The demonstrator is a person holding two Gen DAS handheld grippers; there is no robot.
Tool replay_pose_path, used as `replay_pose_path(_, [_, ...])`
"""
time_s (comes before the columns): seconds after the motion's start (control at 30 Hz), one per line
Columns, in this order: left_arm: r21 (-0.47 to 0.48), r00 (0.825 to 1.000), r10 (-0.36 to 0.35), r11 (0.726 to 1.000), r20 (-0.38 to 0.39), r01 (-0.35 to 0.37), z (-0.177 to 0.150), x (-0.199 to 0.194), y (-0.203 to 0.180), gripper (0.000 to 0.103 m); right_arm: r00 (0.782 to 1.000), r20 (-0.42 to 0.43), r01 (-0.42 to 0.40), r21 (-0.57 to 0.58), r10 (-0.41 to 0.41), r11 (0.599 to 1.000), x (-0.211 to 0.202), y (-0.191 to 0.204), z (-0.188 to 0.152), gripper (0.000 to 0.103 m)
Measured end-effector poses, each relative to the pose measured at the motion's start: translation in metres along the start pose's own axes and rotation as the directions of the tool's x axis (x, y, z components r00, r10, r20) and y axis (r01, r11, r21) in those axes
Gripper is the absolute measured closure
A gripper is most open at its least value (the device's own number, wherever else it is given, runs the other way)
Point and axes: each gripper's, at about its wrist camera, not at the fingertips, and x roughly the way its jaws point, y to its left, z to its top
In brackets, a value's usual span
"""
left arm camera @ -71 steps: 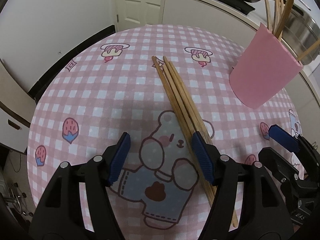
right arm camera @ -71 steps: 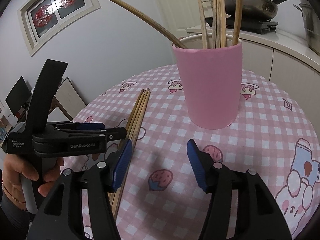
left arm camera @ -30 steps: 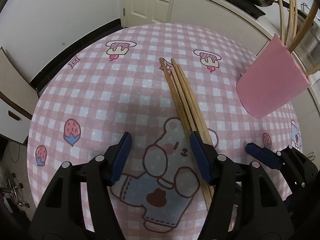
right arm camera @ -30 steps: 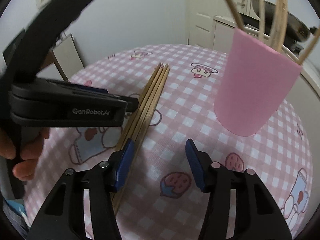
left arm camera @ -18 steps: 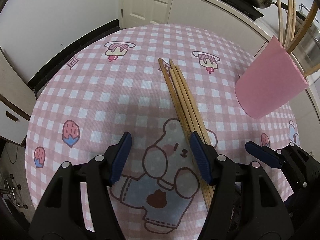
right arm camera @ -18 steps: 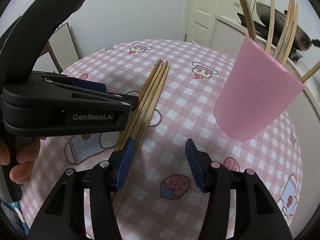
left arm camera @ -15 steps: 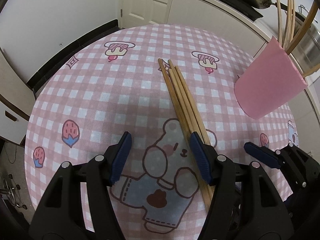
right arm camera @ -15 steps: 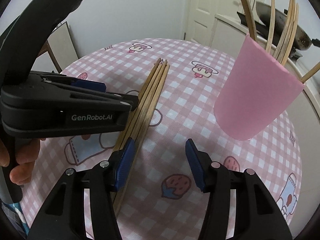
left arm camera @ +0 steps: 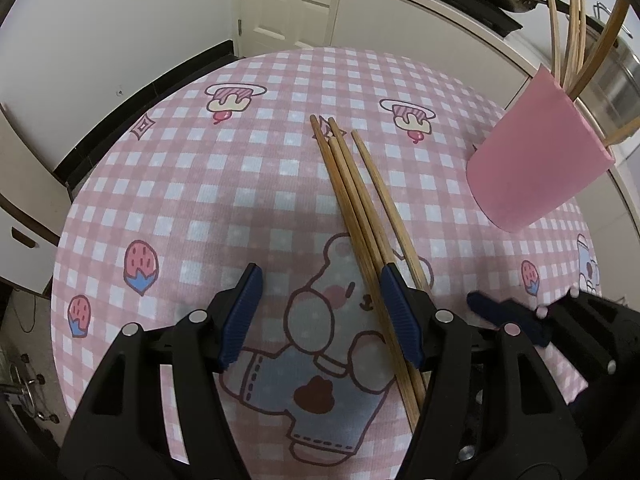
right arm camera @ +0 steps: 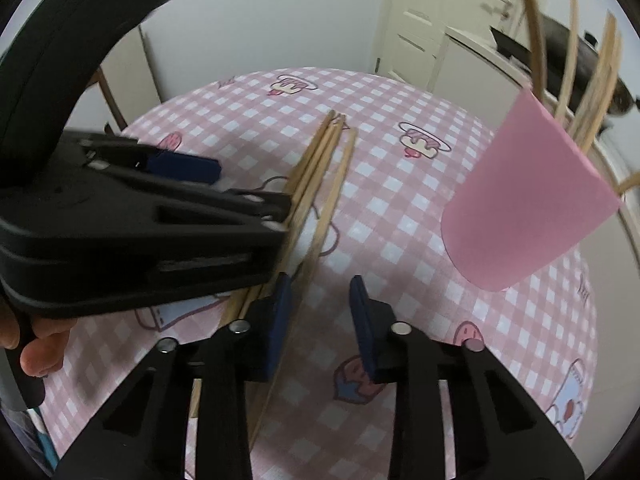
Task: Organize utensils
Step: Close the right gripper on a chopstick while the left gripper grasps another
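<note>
Step in hand: the right gripper (right arm camera: 318,312) is singling one chopstick out of the loose set on the checked tablecloth (left arm camera: 192,184), a move judged to end in the pink cup (left arm camera: 536,160).
Right jaws: they are closing, with the separated chopstick (right arm camera: 320,232) running between them; it is lying against the left pad, while the right pad is standing clear of it, so no pinch is made yet.
Left jaws: the left gripper (left arm camera: 320,316) is hanging spread and holding nothing, its right pad sitting over the three chopsticks (left arm camera: 352,208) that are lying together.
Where the chopsticks are: all four are lying in the middle of the table, running from near to far; the single one is angling off to the right of the other three at its far end.
Where the cup is: it is standing at the far right, already holding several sticks.
Doing it well: the closing should be finishing squarely on the single stick alone, near its near end, before any lift.
Risk: the neighbouring sticks are lying just beside the left pad, so a sideways drift could be dragging them along.
</note>
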Motion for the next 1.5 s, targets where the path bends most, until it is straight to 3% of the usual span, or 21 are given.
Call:
replay_pose_path(0.2, [0.028, 0.999, 0.038, 0.999, -0.004, -0.038, 0.001, 0.000, -0.004, 0.042, 1.000, -0.020, 0.016, -0.016, -0.016, 1.000, 0.000, -0.001, -0.008, 0.094])
replay_pose_path(0.4, [0.014, 0.998, 0.064, 0.998, 0.000, -0.064, 0.007, 0.004, -0.004, 0.042, 1.000, -0.010, -0.014, 0.031, 0.014, 0.999, -0.002, -0.016, -0.014, 0.094])
replay_pose_path(0.5, [0.031, 0.997, 0.082, 0.996, -0.002, -0.082, 0.008, 0.003, -0.005, 0.048, 1.000, -0.007, -0.014, 0.034, 0.014, 0.999, -0.003, -0.016, -0.018, 0.094])
replay_pose_path(0.63, [0.032, 0.998, 0.067, 0.997, 0.001, -0.067, 0.006, 0.006, -0.004, 0.048, 1.000, -0.002, -0.013, 0.057, 0.013, 0.998, -0.006, -0.026, -0.021, 0.094])
replay_pose_path(0.73, [0.080, 0.994, 0.113, 0.990, 0.013, -0.114, 0.004, 0.009, -0.018, 0.062, 1.000, 0.012, -0.009, 0.076, 0.008, 0.997, -0.003, -0.030, -0.018, 0.094])
replay_pose_path(0.8, [0.088, 0.995, 0.099, 0.991, 0.015, -0.099, 0.004, 0.009, -0.024, 0.080, 1.000, 0.017, -0.006, 0.076, 0.005, 0.997, -0.002, -0.030, -0.017, 0.095])
replay_pose_path(0.87, [0.098, 0.997, 0.071, 0.993, 0.021, -0.073, 0.002, 0.007, -0.026, 0.091, 1.000, 0.013, -0.006, 0.071, 0.005, 0.997, -0.002, -0.031, -0.017, 0.097])
replay_pose_path(0.97, [0.105, 0.998, 0.047, 0.993, 0.030, -0.050, -0.007, 0.001, -0.023, 0.096, 1.000, -0.004, -0.014, 0.045, 0.014, 0.999, -0.007, -0.031, -0.023, 0.097])
replay_pose_path(1.3, [0.156, 1.000, -0.016, 0.988, -0.002, 0.016, -0.048, -0.024, -0.002, 0.097, 0.993, -0.102, -0.067, -0.027, 0.064, 0.997, -0.034, -0.030, -0.056, 0.097])
replay_pose_path(1.5, [0.086, 0.998, -0.056, 0.995, -0.032, 0.059, -0.029, -0.015, 0.002, 0.096, 0.994, -0.086, -0.067, 0.002, 0.067, 0.998, -0.020, -0.027, -0.037, 0.096])
